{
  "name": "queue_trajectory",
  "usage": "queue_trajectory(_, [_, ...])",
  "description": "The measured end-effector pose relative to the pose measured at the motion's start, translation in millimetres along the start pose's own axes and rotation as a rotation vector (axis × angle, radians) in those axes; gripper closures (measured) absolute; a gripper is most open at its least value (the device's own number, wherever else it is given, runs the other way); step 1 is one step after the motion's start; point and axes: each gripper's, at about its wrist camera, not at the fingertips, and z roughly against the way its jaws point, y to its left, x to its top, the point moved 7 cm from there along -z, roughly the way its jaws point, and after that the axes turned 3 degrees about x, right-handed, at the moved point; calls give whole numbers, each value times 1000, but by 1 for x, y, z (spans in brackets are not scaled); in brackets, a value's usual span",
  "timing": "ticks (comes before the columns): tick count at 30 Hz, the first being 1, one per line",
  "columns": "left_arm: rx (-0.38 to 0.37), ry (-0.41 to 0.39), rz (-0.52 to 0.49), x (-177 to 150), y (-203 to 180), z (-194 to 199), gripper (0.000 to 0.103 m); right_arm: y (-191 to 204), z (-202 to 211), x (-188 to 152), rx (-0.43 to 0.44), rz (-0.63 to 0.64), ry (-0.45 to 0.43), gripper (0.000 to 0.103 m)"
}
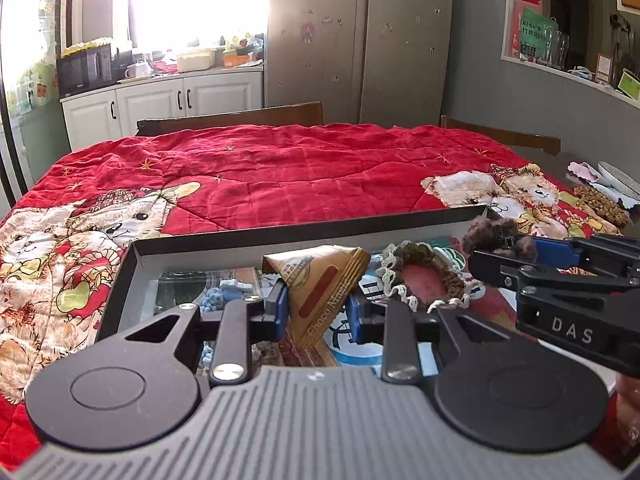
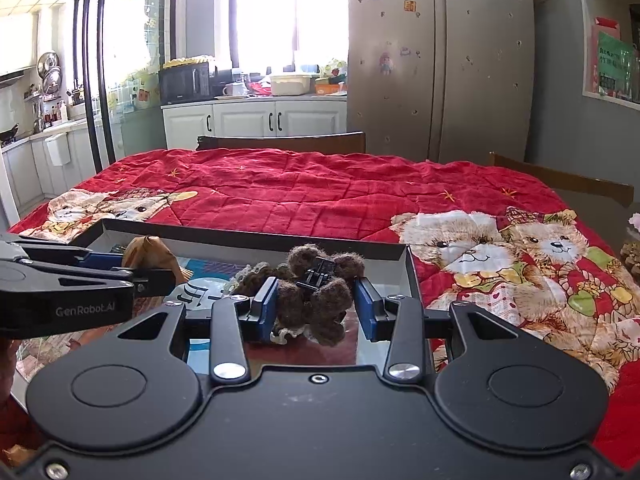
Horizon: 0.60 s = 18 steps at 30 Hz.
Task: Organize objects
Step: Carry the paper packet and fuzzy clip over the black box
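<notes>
From the left wrist, the left tongs [image 1: 318, 312] stand narrow, their blue pads pressed on both sides of a tan, cone-shaped snack packet [image 1: 320, 284] printed "Choco", which sticks up with its wide crimped end toward the far side. The packet hangs over a shallow black tray [image 1: 280, 232] that rests on the tabletop under a red quilt with teddy bears [image 1: 280, 172]. In the tray lie a brown crocheted ring with white lace trim [image 1: 424, 276] and a light-blue knitted piece [image 1: 216, 298] behind the left finger. At the right edge the right tongs [image 1: 500, 246] reach in from the side, gripping a fuzzy brown hair clip [image 1: 496, 236] above the tray's right end. From the right wrist, the right tongs [image 2: 316, 304] are partly closed around the hair clip [image 2: 320, 292], a cluster of dark-brown woolly balls with a black clasp at its middle; the left pad touches the wool, while contact on the right pad is hard to tell. The clip sits over the right half of the tray [image 2: 408, 256]. At the left, the left tongs [image 2: 132, 268] hold the tan packet [image 2: 154, 254] over the tray's left part.
</notes>
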Motion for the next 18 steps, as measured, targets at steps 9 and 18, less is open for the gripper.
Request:
queue_trajectory(9, [13, 17, -15, -2, -1, -5, 69, -2, -10, -2, -9, -11, 58, 64])
queue_trajectory(18, [18, 40, -22, -4, -1, -8, 67, 2, -17, -7, -29, 31, 111, 63])
